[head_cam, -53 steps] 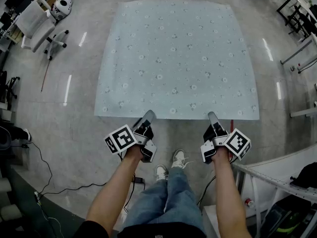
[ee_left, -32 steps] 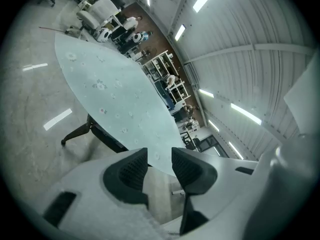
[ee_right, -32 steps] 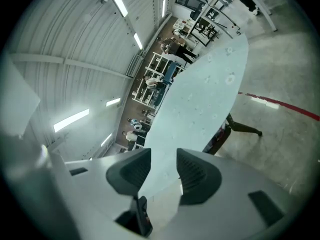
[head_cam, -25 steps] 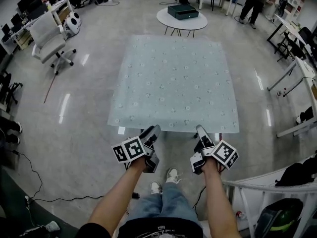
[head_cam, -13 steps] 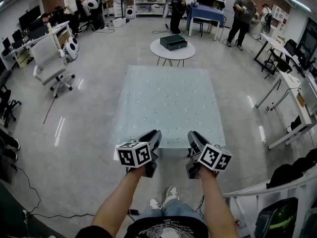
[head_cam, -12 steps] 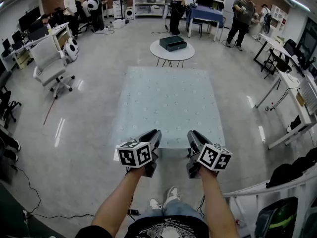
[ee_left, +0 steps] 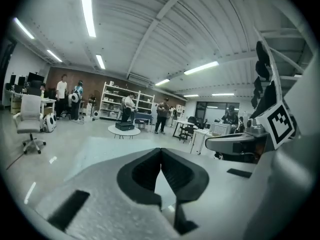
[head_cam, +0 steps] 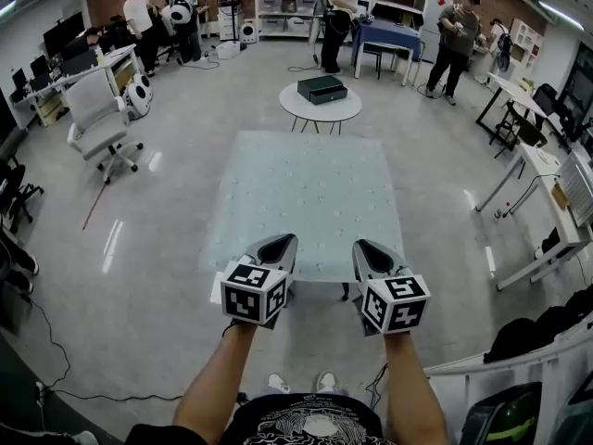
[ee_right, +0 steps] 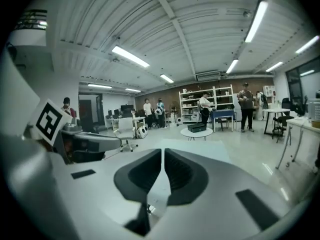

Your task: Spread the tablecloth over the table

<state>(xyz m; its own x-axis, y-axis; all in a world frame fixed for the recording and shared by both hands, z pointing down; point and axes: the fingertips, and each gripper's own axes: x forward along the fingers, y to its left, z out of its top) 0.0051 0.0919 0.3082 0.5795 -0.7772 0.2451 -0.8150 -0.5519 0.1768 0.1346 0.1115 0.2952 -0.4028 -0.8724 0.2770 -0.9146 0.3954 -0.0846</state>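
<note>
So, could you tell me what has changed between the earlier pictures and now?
The left gripper and right gripper rose from the near edge of the tablecloth and rolled. The left jaws shut, the right jaws are closing, nothing between them. The tablecloth stayed spread flat.

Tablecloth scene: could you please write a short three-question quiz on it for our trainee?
1. True or false: the tablecloth is bunched in a heap.
2. What stands on the round table beyond it? A: a black box; B: a laptop; C: a vase.
3. What does the left gripper hold?
Key: 1 false, it lies spread flat. 2 A. 3 Nothing; its jaws are shut with nothing between them.
</note>
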